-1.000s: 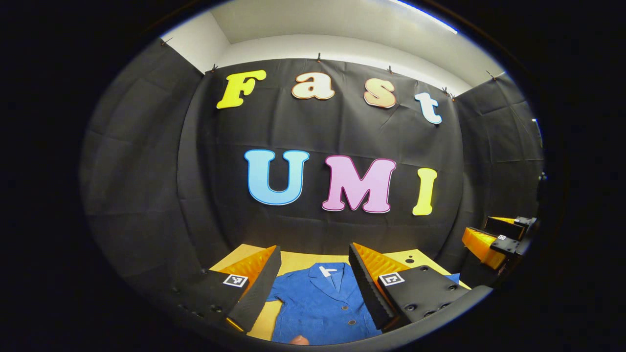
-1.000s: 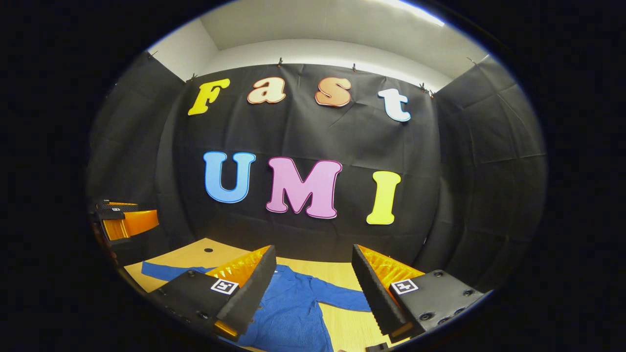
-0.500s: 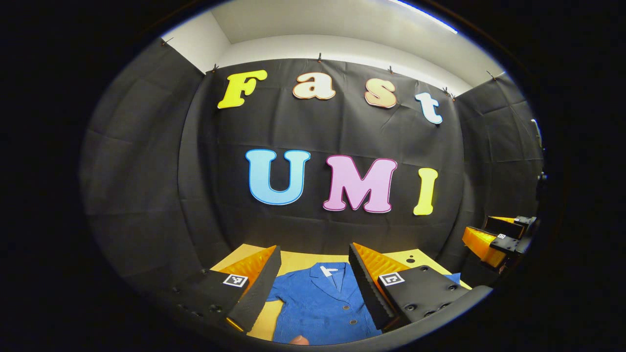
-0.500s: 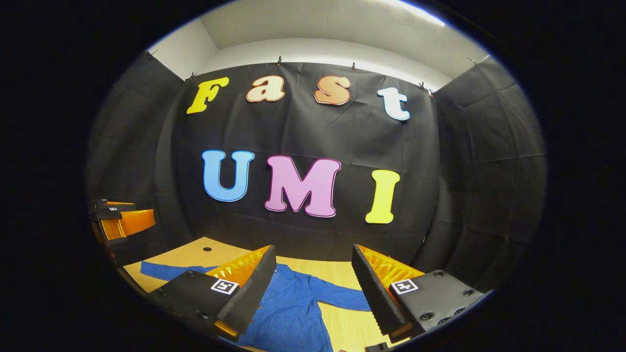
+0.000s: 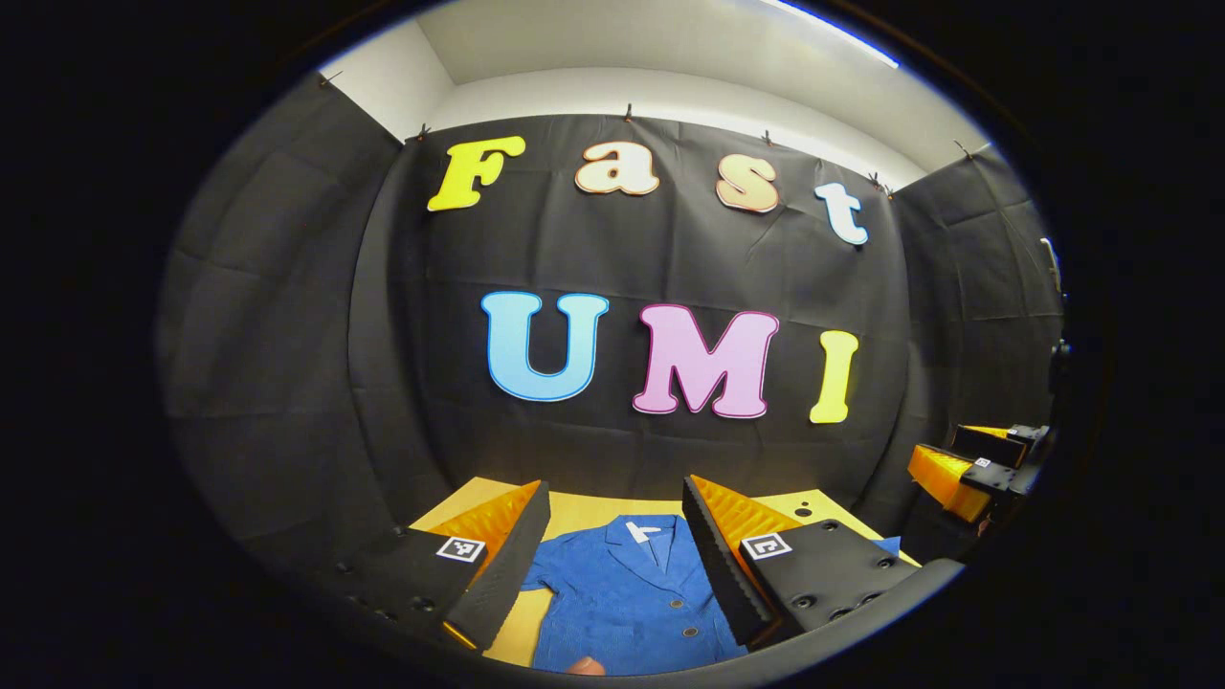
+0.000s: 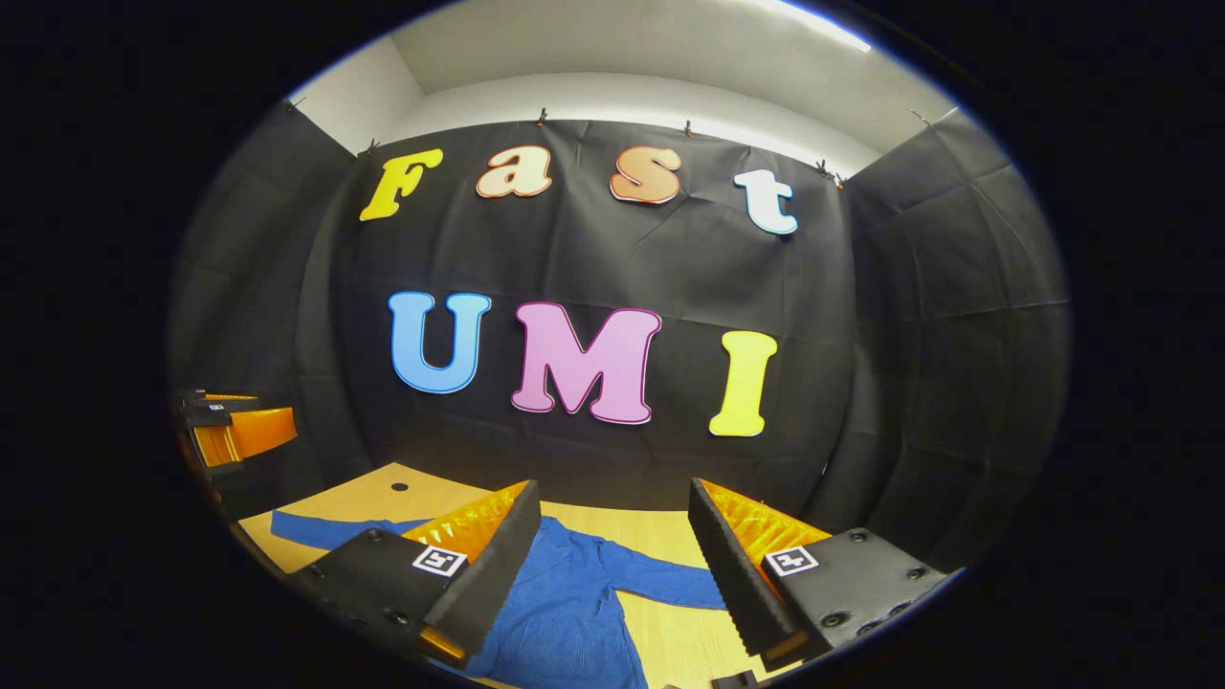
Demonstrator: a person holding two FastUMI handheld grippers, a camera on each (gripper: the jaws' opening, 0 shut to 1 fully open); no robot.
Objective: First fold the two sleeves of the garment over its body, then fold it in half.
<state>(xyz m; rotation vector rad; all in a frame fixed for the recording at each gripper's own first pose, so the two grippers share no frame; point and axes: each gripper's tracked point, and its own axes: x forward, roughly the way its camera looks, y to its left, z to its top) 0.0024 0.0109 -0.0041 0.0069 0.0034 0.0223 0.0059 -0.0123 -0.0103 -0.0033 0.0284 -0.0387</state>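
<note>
My left gripper (image 5: 612, 545) and right gripper (image 6: 612, 555) hang spread and empty above the blue garment (image 5: 622, 598), sleeves (image 6: 660, 579) flat outward; nothing folded yet.

Blue garment (image 5: 622, 593) cut off below its lower buttons in the left gripper view, its right side hidden behind a finger (image 5: 727, 565), its hem likewise cut off in the right gripper view, a sleeve (image 6: 316, 529) partly hidden behind a finger (image 6: 450, 574), tabletop (image 6: 364, 502) cut at the edges.

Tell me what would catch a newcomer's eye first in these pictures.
The blue garment stands out most, lying flat on the yellow-wood table with both sleeves spread out, unfolded. The left gripper and right gripper hang open above it, touching nothing.
</note>
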